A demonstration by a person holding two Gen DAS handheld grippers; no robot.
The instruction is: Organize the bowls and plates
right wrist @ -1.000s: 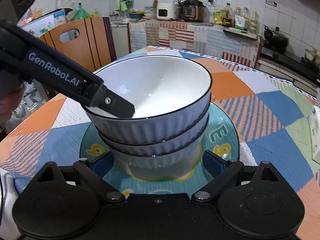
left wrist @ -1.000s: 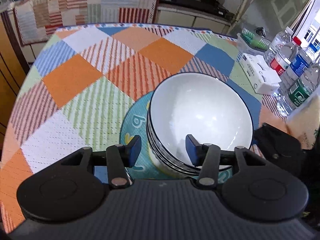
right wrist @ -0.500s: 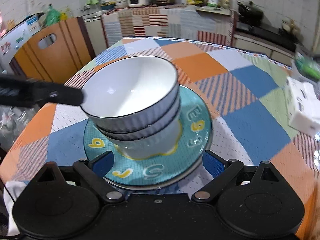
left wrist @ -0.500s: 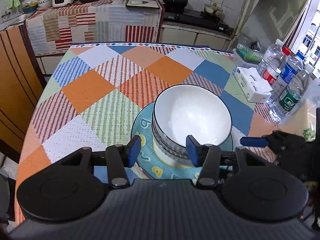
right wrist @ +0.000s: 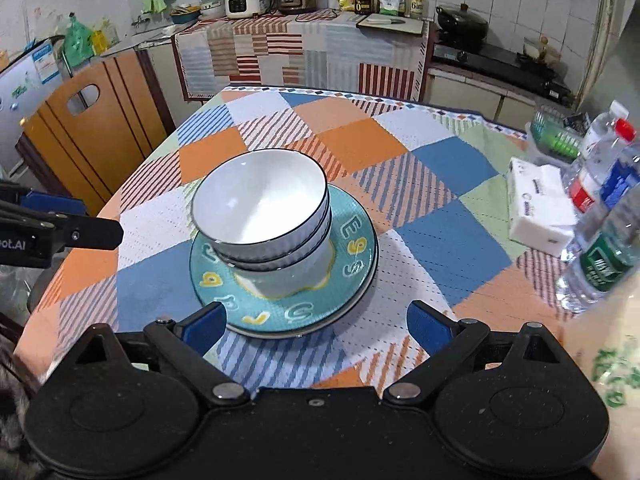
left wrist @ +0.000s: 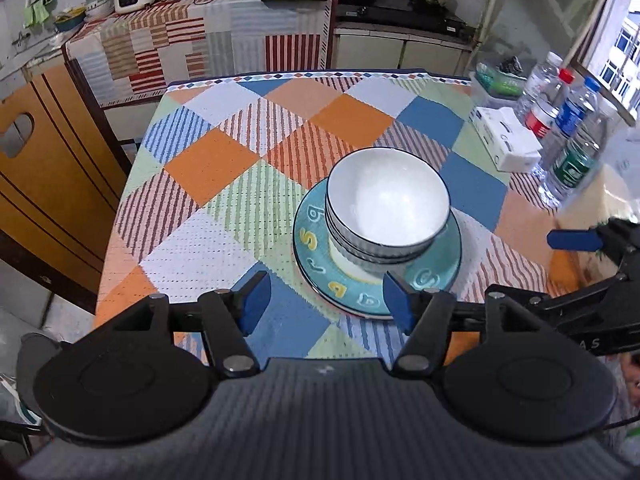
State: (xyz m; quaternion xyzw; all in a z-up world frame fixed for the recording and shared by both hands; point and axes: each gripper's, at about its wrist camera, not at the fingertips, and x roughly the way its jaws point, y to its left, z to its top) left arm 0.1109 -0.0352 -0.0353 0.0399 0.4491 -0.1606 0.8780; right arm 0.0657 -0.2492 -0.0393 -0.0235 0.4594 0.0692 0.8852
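Three white ribbed bowls (left wrist: 386,204) with dark rims are nested in a stack on teal plates (left wrist: 438,276) with yellow and white letters, near the middle of the checked tablecloth. My left gripper (left wrist: 325,300) hovers above and short of the stack, its jaws opening with nothing between them. My right gripper (right wrist: 316,328) is held back from the near rim of the plates (right wrist: 356,248), open and empty. The bowl stack (right wrist: 260,208) stands free of both. One left finger (right wrist: 80,232) shows at the left edge, and one right finger (left wrist: 574,239) at the right.
A white tissue box (left wrist: 508,140), several water bottles (left wrist: 572,152) and a green basket (left wrist: 496,76) crowd the table's right side. A wooden chair (left wrist: 48,184) stands to the left. A cloth-covered counter (left wrist: 224,40) with appliances lies beyond the far edge.
Both grippers have risen and drawn back from the stack. The left finger that reached into the top bowl is out of it, and the left jaws stand wider apart.
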